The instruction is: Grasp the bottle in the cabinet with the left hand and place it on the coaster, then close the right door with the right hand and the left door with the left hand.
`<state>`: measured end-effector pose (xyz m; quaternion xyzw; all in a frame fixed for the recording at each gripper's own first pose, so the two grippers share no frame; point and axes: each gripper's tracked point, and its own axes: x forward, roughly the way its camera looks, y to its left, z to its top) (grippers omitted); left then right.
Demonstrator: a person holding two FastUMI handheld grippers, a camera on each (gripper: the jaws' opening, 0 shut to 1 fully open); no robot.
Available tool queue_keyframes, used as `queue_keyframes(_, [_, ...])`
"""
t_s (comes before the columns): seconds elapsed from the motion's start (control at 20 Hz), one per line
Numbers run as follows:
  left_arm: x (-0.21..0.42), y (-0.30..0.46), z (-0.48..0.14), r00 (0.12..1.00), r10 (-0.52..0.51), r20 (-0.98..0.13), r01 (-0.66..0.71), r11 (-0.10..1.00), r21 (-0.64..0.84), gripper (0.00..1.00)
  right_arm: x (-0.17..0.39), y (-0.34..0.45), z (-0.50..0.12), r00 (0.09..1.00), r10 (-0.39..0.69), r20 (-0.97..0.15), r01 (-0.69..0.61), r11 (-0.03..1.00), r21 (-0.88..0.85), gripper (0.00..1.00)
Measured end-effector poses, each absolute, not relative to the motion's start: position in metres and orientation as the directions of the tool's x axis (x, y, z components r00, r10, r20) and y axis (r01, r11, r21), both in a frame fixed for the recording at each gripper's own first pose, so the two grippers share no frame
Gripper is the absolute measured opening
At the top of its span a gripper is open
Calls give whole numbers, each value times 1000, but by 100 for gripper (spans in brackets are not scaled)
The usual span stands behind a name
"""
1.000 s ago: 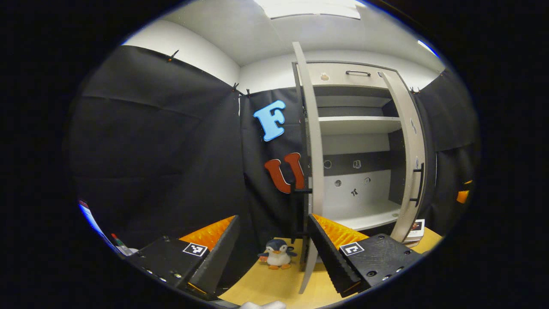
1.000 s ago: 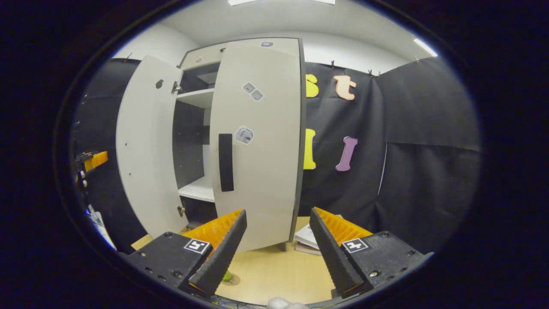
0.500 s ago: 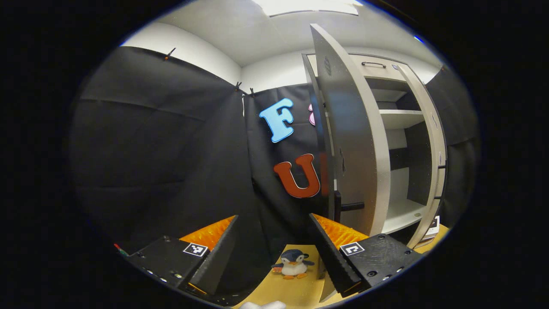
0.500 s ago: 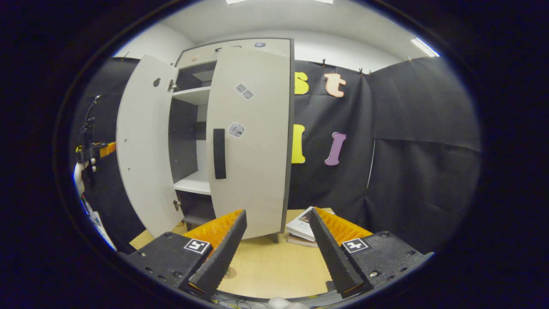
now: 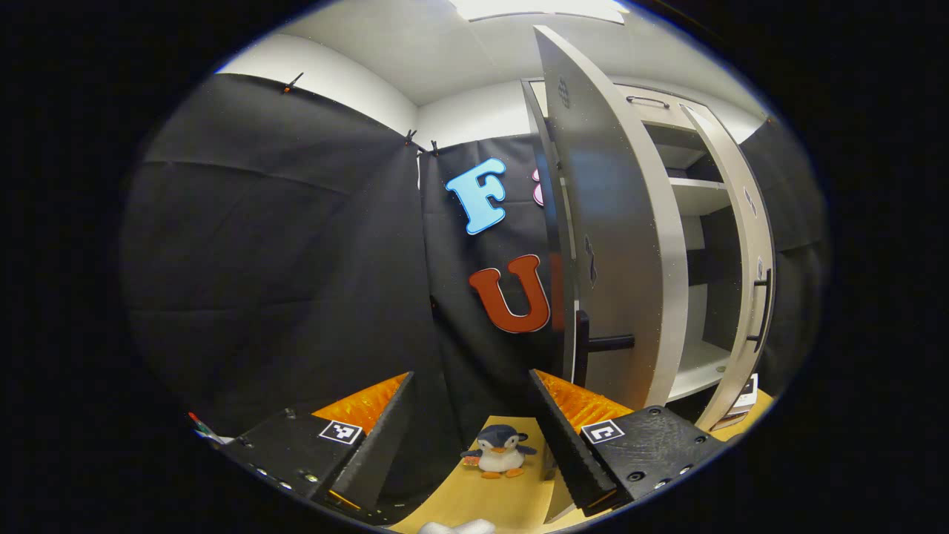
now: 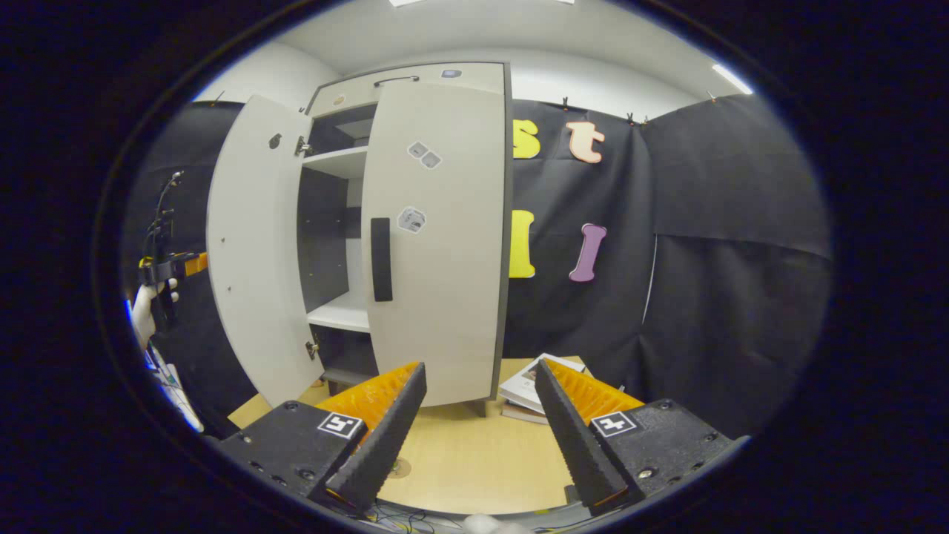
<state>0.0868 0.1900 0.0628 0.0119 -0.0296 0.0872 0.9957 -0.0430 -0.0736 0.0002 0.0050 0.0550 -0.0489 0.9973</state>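
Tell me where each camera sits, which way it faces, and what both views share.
Left gripper view: rides the left gripper, outside the open left door, facing its handle side; own open fingers at bottom, toy penguin between.
Right gripper view: rides the right gripper, facing the cabinet front and nearly closed right door; own open fingers at bottom; a gloved hand far left.
Shared: both doors, the shelves, the wooden table.

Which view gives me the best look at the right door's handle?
The right gripper view: the right door faces it, showing the whole black handle. In the left gripper view that handle is a thin sliver on the door's edge.
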Motion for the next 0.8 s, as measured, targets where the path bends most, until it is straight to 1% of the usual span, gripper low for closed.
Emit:
queue_keyframes(0.05, [88,188,63,984,168,60,-169,985,18,92,-42,-74,1,990,-91,-106,92,996,6,97])
queue_keyframes(0.25, [85,184,64,978,203,55,-206,977,48,89,-39,-76,1,992,-67,-103,68,998,13,97])
queue_keyframes(0.3, [84,179,65,978,203,55,-206,977,48,89,-38,-77,0,993,-61,-102,63,998,13,96])
queue_keyframes(0.35, [84,176,64,979,198,53,-200,979,45,89,-38,-79,0,993,-59,-103,61,998,10,97])
queue_keyframes(0.4, [82,170,65,980,190,51,-192,981,41,84,-38,-82,-2,993,-57,-104,59,998,11,97])
queue_keyframes(0.45, [80,162,65,982,182,50,-184,982,39,89,-39,-84,-2,993,-53,-105,55,998,16,97])
queue_keyframes(0.8, [83,113,67,989,138,61,-141,988,54,89,-32,-99,7,995,-34,-99,35,999,15,97])
